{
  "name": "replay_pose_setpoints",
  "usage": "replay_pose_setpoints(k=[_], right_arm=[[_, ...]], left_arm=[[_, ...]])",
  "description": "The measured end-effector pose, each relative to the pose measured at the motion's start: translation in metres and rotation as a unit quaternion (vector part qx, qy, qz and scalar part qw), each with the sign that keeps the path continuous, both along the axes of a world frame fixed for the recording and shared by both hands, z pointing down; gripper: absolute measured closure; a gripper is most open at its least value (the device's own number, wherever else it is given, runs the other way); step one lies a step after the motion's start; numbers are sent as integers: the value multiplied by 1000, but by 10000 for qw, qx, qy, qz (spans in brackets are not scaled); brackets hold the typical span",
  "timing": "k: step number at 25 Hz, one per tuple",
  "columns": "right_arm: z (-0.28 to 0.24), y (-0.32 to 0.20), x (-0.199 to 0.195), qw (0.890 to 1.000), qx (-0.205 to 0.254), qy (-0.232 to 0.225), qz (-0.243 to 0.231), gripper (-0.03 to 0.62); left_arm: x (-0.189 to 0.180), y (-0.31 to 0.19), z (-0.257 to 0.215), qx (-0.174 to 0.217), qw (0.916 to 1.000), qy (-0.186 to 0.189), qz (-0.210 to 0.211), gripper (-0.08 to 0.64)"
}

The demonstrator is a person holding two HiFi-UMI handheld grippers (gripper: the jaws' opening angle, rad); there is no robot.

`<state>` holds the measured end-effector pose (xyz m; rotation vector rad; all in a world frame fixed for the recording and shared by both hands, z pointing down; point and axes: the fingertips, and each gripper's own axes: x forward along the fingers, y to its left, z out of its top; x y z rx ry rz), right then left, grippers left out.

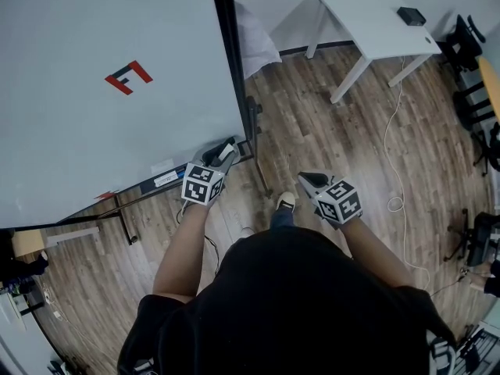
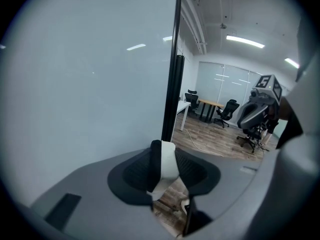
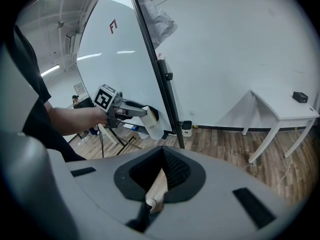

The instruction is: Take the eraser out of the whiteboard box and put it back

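White eraser [image 2: 167,164] clamped in L gripper [image 1: 224,151]; R gripper [image 1: 308,180] closed, empty

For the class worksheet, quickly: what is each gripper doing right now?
Left gripper: closed on the eraser.
Right gripper: fingers together, holding nothing.

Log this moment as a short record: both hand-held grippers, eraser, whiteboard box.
left hand-held gripper: shut on eraser
right hand-held gripper: jaws together, nothing between them, over the wood floor
whiteboard: standing, red mark on it
whiteboard box: along the board's lower edge
eraser position: held by the box's right end; contact with the box unclear
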<state>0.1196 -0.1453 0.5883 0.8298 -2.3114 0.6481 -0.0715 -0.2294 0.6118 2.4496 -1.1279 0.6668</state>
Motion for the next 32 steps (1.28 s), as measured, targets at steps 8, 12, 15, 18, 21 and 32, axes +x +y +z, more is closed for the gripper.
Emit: replay_pose_setpoints(k=[8,12,15,18,21,32], right_arm=[[12,-5,-3,9999,-141,67,-7,599],[17,-7,-9,9998,-197,87,-43,599],[18,-8,-10,9997,-224,107,-58,600],[19,-11,-9,9996,-235,118,-48,600],[20,-13,-11,9996,-231,121,-47,600],[22,-8,-10,9996,-253,129,54,600]], left_arm=[[0,-4,24,-200,9998,25,48,407],[0,-6,35,-291,9995,14,89,407],[1,-6,40,-335,9994,10,115,407],[2,-6,44,-361,9993,-5,141,407],[2,-6,47,-362,9992,-25,168,407],[1,-7,58,-437,9988,-116,207,407]])
